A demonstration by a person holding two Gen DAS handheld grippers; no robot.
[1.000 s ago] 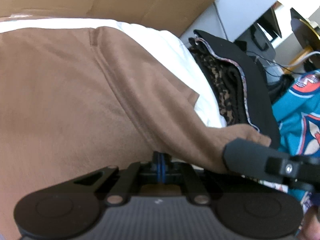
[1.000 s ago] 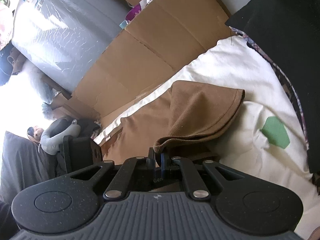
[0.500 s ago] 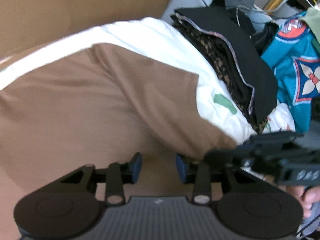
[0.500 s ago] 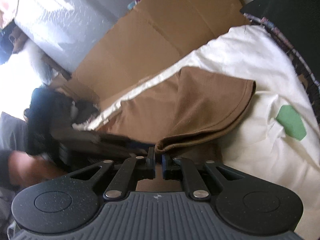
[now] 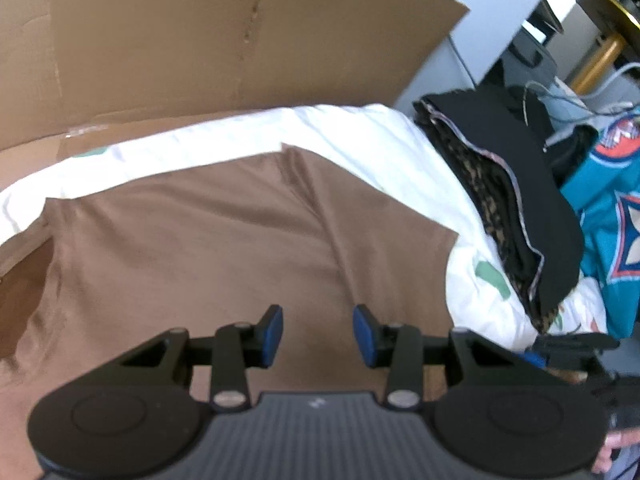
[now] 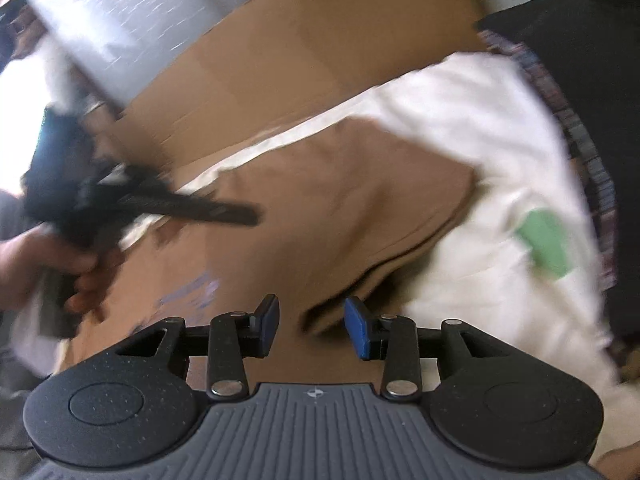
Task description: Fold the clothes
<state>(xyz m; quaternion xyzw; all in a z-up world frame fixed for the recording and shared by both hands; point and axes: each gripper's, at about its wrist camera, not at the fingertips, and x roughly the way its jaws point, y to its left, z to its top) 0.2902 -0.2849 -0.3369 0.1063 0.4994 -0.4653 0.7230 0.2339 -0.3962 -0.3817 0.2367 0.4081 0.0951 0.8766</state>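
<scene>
- Left wrist view: left gripper (image 5: 318, 330) hung over the brown garment (image 5: 224, 248), blue pads (image 5: 272, 330) parted, nothing between them; released.
- Garment lay spread on a white sheet (image 5: 360, 136), a fold running diagonally up from the jaws, cardboard (image 5: 200, 40) behind.
- Right wrist view: right gripper (image 6: 312, 326) with jaws opening; the folded brown edge (image 6: 360, 280) lay just ahead of the pads, slightly right, not pressed.
- Fold's long axis ran from near the right jaws up and rightward toward a green patch (image 6: 546, 244).
- Right gripper looked nearer that edge; the left sat over flat cloth.
- Judged: fold laid down, next grasp point not yet chosen.
- Dark folded stack (image 5: 520, 200) just beside the sheet.
</scene>
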